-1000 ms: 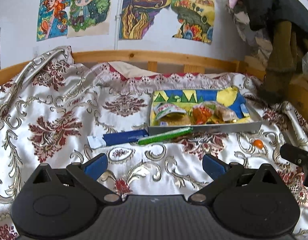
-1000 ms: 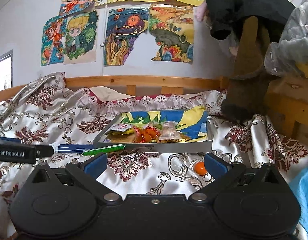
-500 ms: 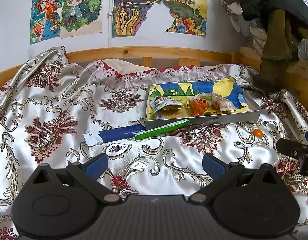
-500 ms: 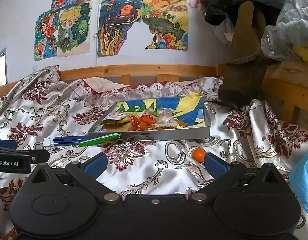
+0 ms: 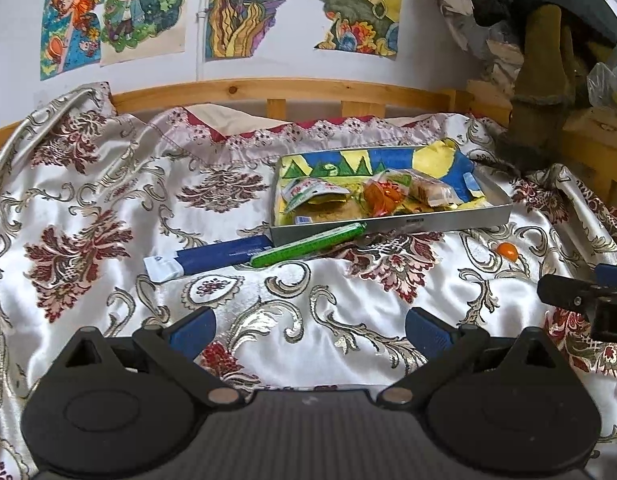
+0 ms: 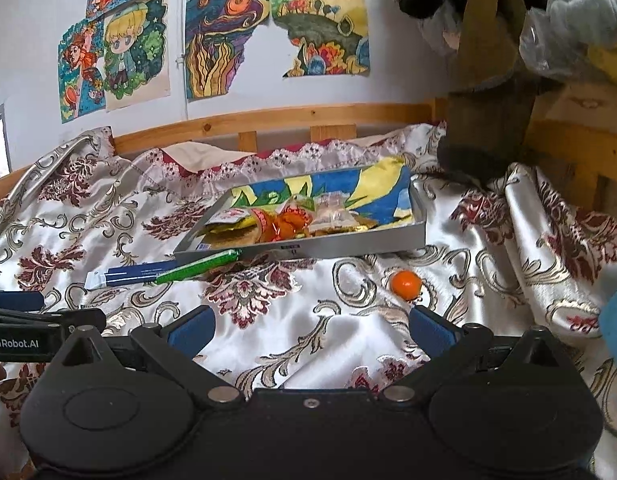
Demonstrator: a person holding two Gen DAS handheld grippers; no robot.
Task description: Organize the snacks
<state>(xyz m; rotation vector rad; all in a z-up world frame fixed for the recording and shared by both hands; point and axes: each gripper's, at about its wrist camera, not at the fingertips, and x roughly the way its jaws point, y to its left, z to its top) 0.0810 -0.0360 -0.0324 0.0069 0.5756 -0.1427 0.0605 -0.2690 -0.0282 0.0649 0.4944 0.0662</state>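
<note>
Two tools, both spread wide and empty above the bed (image 5: pixel 348 300).
Left tool (image 5: pixel 310 326), right tool (image 6: pixel 310 326); one tray (image 6: pixel 348 242), one green stick (image 5: pixel 308 245), one blue stick (image 5: pixel 212 258), one orange candy (image 6: pixel 406 284).

A tray (image 5: pixel 460 220) lies on the bedspread (image 5: pixel 108 208), far side toward the headboard rail (image 5: pixel 292 90). Several snack packets (image 5: pixel 372 196) lie inside it, crowded toward its near-left part. Just before the tray's near wall lies a stick-shaped packet (image 5: pixel 308 245), seemingly touching it, and a longer flat packet (image 5: pixel 212 258) lies to the left, its end behind the stick. A small round candy (image 6: pixel 406 283) sits apart on the bedspread, near the tray's right corner.
</note>
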